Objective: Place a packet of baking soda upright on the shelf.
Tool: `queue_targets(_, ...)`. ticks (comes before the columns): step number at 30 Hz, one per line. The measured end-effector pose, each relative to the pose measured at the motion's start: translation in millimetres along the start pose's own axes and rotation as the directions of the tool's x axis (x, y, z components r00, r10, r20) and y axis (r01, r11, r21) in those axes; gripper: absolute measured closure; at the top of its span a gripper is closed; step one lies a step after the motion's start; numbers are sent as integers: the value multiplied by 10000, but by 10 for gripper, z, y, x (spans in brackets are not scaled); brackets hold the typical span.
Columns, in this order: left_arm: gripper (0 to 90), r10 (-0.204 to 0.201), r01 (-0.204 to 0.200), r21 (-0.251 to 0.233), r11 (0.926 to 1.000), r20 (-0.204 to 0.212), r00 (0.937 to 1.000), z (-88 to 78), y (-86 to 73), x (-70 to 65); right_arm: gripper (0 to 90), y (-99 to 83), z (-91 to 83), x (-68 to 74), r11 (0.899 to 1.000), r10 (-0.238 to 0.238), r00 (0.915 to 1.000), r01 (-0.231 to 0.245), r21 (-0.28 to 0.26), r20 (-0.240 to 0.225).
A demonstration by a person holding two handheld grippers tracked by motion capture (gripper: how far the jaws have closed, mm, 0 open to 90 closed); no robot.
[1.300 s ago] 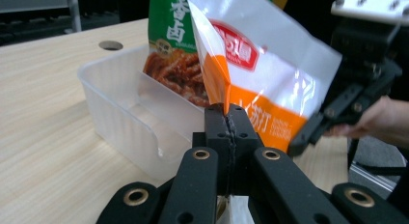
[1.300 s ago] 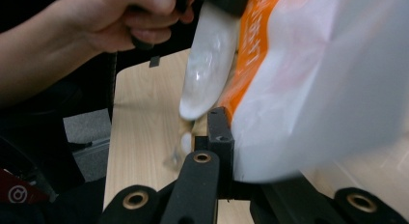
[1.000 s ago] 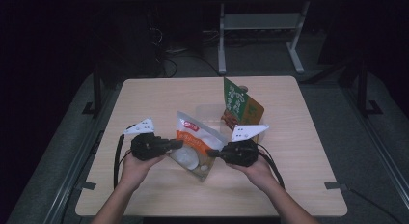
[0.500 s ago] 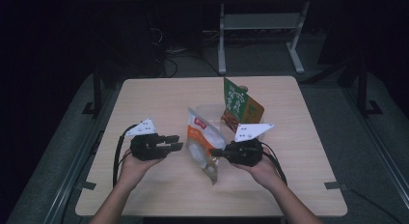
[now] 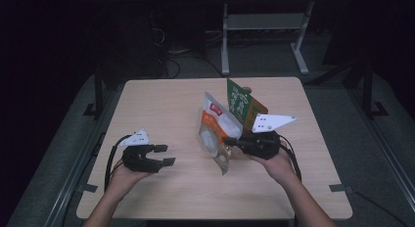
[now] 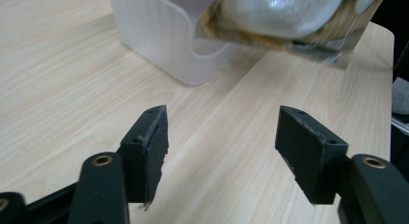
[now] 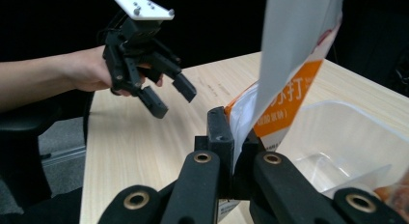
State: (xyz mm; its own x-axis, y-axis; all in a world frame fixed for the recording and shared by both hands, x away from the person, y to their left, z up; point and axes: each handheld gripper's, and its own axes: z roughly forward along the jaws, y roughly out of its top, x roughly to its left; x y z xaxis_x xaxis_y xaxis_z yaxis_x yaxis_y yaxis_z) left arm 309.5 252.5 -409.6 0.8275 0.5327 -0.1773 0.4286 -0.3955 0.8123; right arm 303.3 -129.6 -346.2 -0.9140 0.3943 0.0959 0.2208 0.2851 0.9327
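Since the earlier frames, the left gripper (image 5: 164, 155) has let go of the snack bag (image 5: 215, 134) and moved away from it, toward the person's side of the table (image 5: 161, 100). Its jaws have just been opening; they now stand apart with nothing between them, only bare wood below. The right gripper (image 5: 230, 140) has lifted the bag, which now hangs tilted above the table. Its jaws are closed tightly on the bag's edge (image 7: 241, 132). The bag is white and orange, with a clear part at the bottom. Just behind the bag stands a clear plastic container (image 7: 337, 137), and a green packet (image 5: 240, 102) leans up near it.
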Motion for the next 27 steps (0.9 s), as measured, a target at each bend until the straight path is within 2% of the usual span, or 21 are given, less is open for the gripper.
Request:
queue_targets(6,299,-134,134,-5,9999,-2,9999,59,-18,13,900,56,14,-75,10000,44,9995,-45,45,328)
queue_targets(13,271,-51,48,309,9995,86,10000,128,-42,9,900,158,129,-175,9999,-87,9956,73,155,934)
queue_targets(19,267,-136,133,306,9994,115,9998,139,-52,12,900,268,299,-257,9988,-375,9855,316,382,1657)
queue_targets(22,268,-59,54,320,9995,131,9999,141,-51,15,900,298,373,-288,9988,-371,9811,302,391,1898)
queue_targets(27,267,14,-21,372,9993,182,9998,147,-50,23,900,330,504,-337,9962,-595,9719,435,748,2278)
